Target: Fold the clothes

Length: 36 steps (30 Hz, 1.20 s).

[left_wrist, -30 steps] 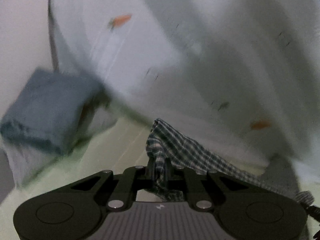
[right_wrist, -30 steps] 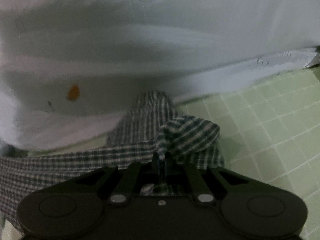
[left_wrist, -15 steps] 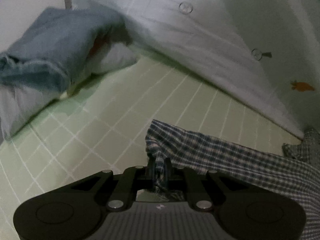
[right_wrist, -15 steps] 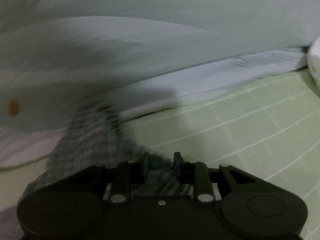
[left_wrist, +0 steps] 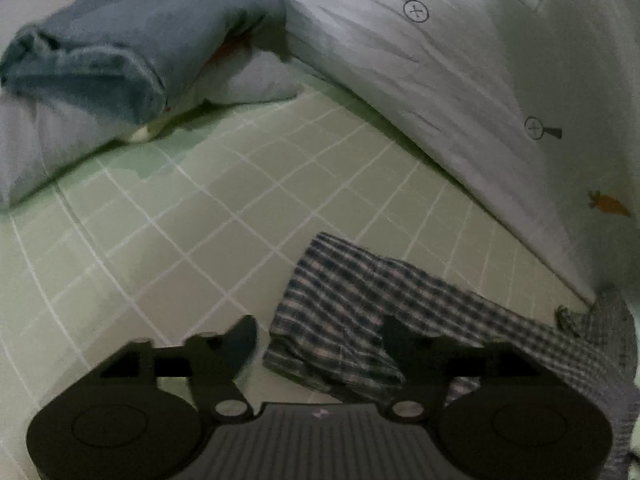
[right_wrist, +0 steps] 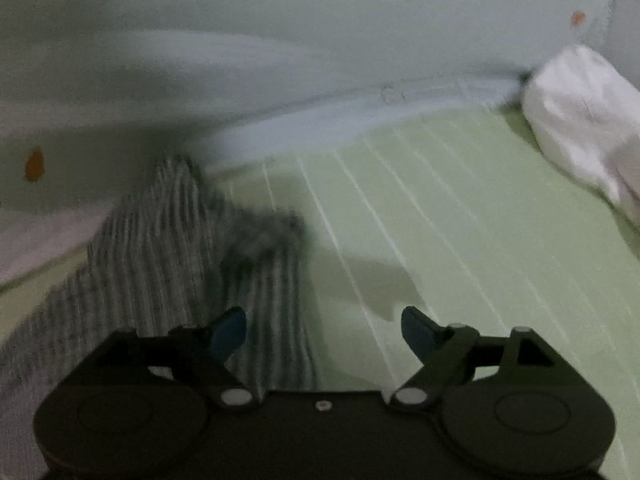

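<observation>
A checked blue-and-white garment (left_wrist: 360,304) lies on the pale green gridded sheet (left_wrist: 192,216). In the left wrist view its end rests between the fingers of my left gripper (left_wrist: 318,334), whose jaws are opening and no longer press on the cloth. In the right wrist view the same checked garment (right_wrist: 168,248), blurred, lies to the left and under the left fingertip of my right gripper (right_wrist: 324,326). That gripper's jaws are opening too, wide apart, with only the garment's edge and bare sheet between them.
A folded blue-grey cloth (left_wrist: 120,48) sits on a white pillow (left_wrist: 48,140) at the far left. A white quilt with small carrot prints (left_wrist: 460,80) runs along the back. A white bundle (right_wrist: 584,120) lies at the right edge of the right wrist view.
Both grippers were shut on the checked garment and have let it go; their jaws now stand wide. The garment has dropped onto the sheet, and the left gripper has come lower.
</observation>
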### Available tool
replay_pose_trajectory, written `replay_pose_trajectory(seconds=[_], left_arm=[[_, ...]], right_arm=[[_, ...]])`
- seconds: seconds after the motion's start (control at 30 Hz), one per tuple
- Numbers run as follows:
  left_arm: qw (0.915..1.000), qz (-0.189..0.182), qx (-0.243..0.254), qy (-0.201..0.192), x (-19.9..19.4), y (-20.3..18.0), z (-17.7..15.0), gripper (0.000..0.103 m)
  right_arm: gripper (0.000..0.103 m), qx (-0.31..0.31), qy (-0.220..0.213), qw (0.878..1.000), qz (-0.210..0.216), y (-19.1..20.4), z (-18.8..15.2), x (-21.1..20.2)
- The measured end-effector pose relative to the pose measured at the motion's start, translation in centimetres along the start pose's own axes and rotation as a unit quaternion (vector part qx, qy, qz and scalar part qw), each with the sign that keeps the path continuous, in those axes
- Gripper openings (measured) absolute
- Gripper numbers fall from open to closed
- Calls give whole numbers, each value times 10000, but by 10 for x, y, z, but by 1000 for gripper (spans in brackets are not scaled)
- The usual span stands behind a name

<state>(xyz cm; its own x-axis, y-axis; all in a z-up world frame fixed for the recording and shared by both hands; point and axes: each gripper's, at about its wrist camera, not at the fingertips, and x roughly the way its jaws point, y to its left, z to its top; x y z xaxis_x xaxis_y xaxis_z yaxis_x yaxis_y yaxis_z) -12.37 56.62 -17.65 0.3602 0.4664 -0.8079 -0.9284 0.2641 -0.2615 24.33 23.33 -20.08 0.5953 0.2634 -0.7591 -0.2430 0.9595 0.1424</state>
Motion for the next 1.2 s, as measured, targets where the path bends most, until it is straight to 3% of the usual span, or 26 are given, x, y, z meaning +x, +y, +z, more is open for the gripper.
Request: replay_pose_trajectory(seconds=[0.03,0.23,0.3,0.37,0.57,0.7,0.83,0.9,0.93,0.97,1.0,1.03,1.07,1.2], left_arm=[[10000,41,-4,22,2,0,-1,79],[9998,54,60,-172,2,-5,-7,80],[9996,20,190,-191,3,-10,-6,65],[9990,-35,424,-136,4,-16,-5,22],[9950,-715,607,-350,-23,-41,-9,20],[9812,-1610,1014,-323,-59,-80,-21,20],[9479,-2763,1585,15,-93,-125,-49,20],[9310,-3114,1871,350,-100,-145,-68,24],[9253,-3175,2000,544,-102,-154,-78,30],[9236,-3126,2100,724,-102,-161,-87,44],[9232,-3030,2187,899,-102,-167,-95,53],[9240,-2944,2219,1012,-102,-169,-100,70],[9254,-2862,2229,1099,-102,-169,-104,78],[9319,-2633,2183,1208,-106,-160,-106,87]], right_arm=[[98,5,44,10000,-21,-3,-8,-6],[103,-47,171,9998,5,-13,-40,-32],[103,-55,203,9998,-12,-14,-45,-37],[103,-18,213,9998,-6,-15,-47,-39],[103,-2,148,9999,81,-14,-49,-49],[103,-16,122,9999,87,-19,-57,-63],[103,126,71,9998,102,-32,-65,-78],[103,210,44,9997,98,-40,-70,-85],[103,265,33,9996,97,-44,-72,-88],[103,323,28,9994,93,-47,-74,-90],[103,383,15,9992,80,-51,-76,-93],[103,437,-12,9990,77,-54,-77,-95],[103,487,-42,9988,80,-56,-78,-97],[103,511,-210,9980,316,-53,-76,-103]])
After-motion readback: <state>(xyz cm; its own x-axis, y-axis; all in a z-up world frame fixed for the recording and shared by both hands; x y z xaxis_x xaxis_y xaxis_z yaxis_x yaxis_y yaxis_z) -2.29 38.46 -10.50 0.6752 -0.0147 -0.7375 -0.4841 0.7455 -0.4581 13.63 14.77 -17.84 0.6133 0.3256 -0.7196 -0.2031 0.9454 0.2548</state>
